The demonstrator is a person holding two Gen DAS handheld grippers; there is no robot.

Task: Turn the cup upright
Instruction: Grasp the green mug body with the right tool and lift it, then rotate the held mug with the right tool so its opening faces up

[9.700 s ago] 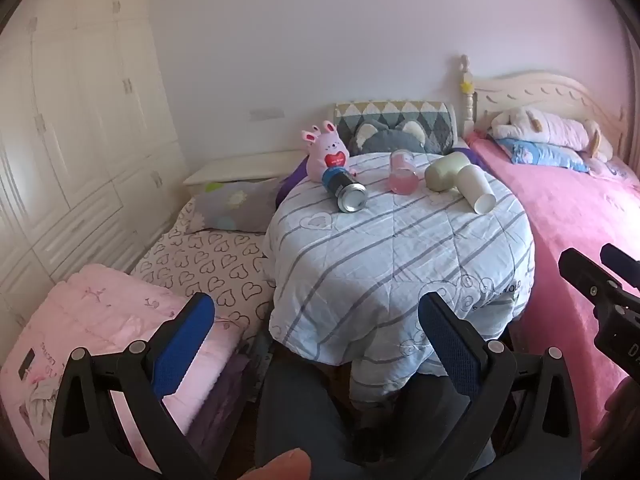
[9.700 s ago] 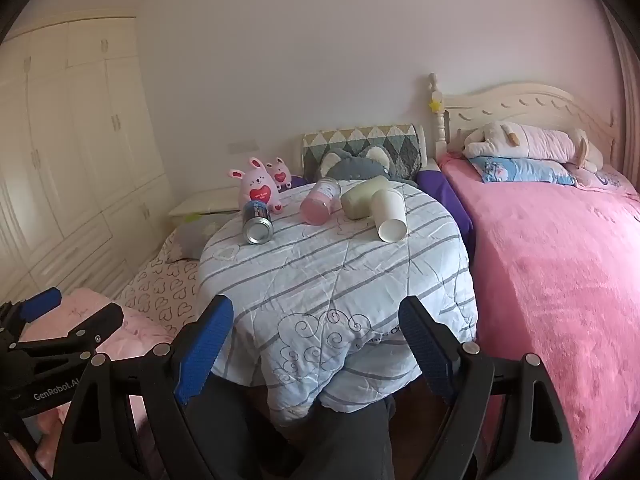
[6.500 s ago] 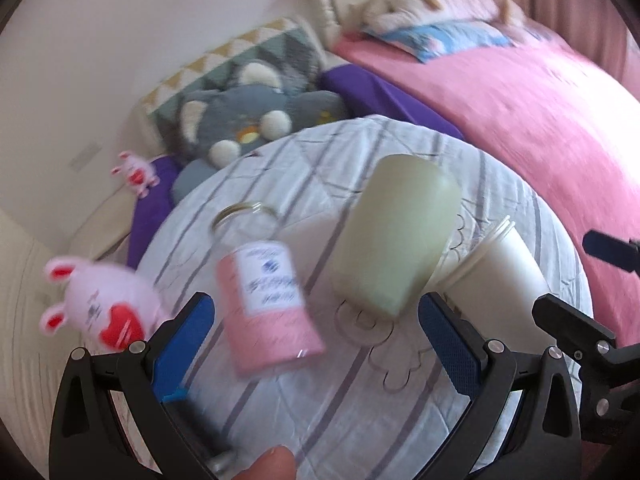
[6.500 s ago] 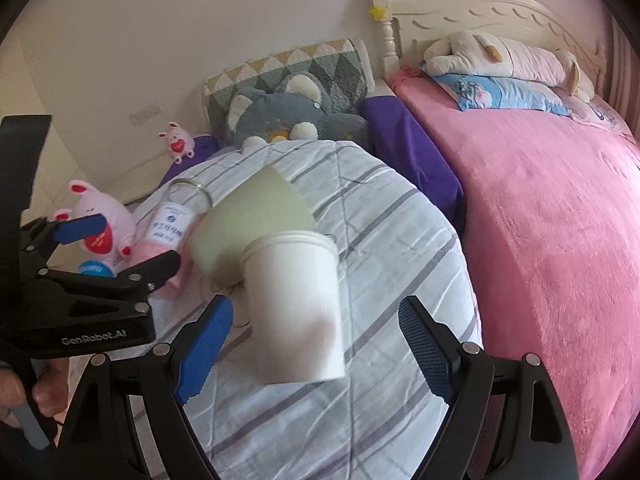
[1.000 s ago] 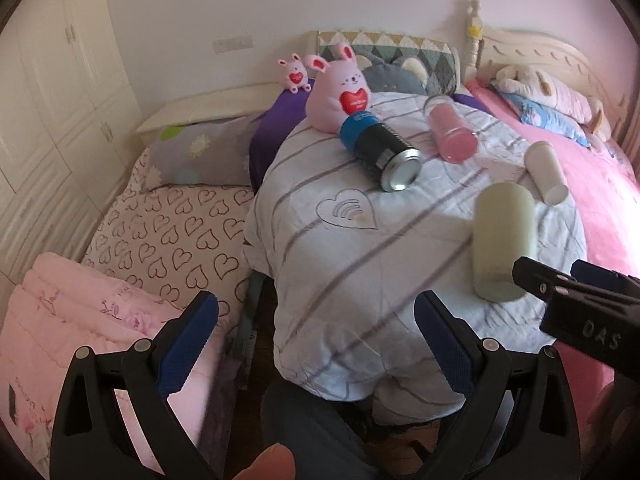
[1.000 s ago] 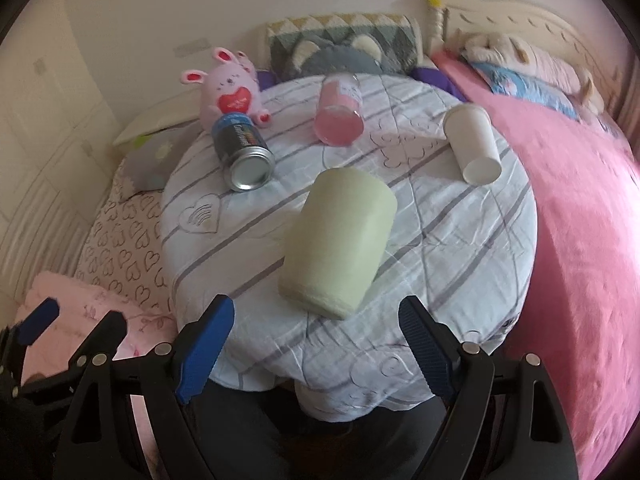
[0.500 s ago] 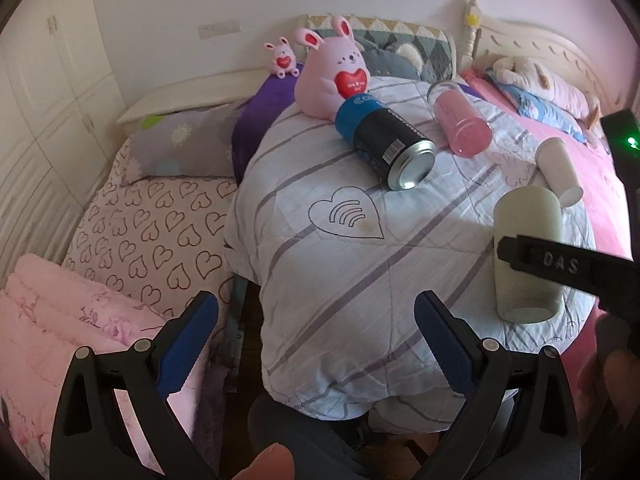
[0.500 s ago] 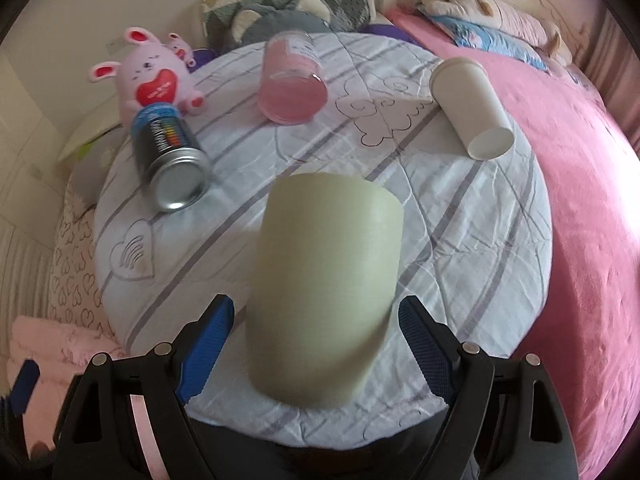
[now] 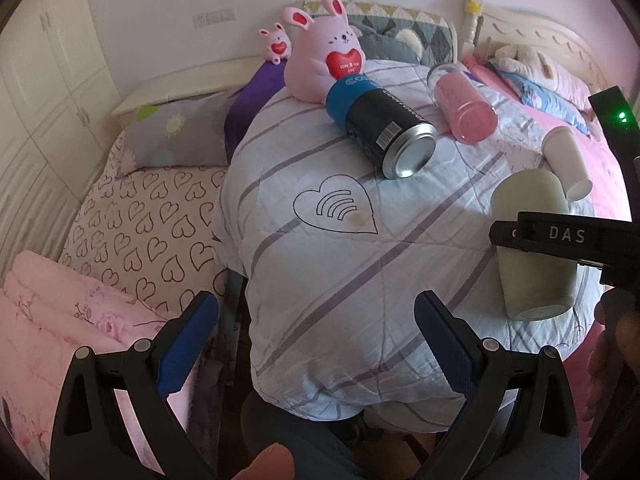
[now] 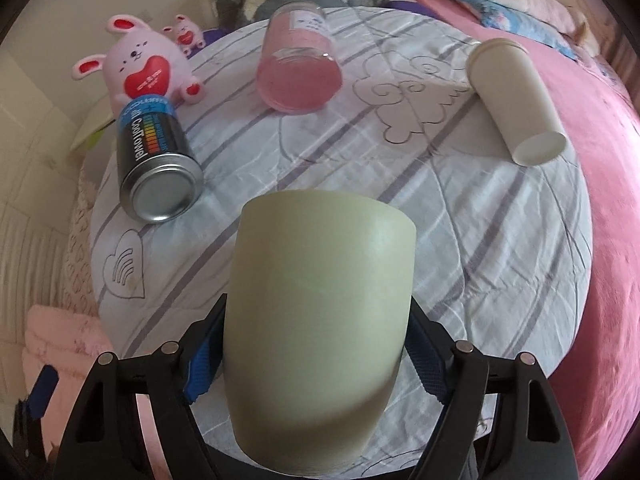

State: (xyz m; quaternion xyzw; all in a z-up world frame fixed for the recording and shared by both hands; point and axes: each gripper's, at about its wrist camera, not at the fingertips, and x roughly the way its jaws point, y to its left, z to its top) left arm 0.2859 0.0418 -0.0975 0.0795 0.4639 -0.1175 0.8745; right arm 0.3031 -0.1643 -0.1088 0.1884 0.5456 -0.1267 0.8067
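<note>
Green cup [image 10: 320, 320] lies on its side near the table [image 10: 500, 240] front edge | right tongs [image 10: 316, 344] have closed in and now clamp it | left tongs [image 9: 316, 344] released, idle | grasp secured; next, tip upright.

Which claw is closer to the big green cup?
The right claw. Its fingers sit on either side of the green cup, gripping it. The left claw hangs open off the table's near edge, away from the cup.
</note>
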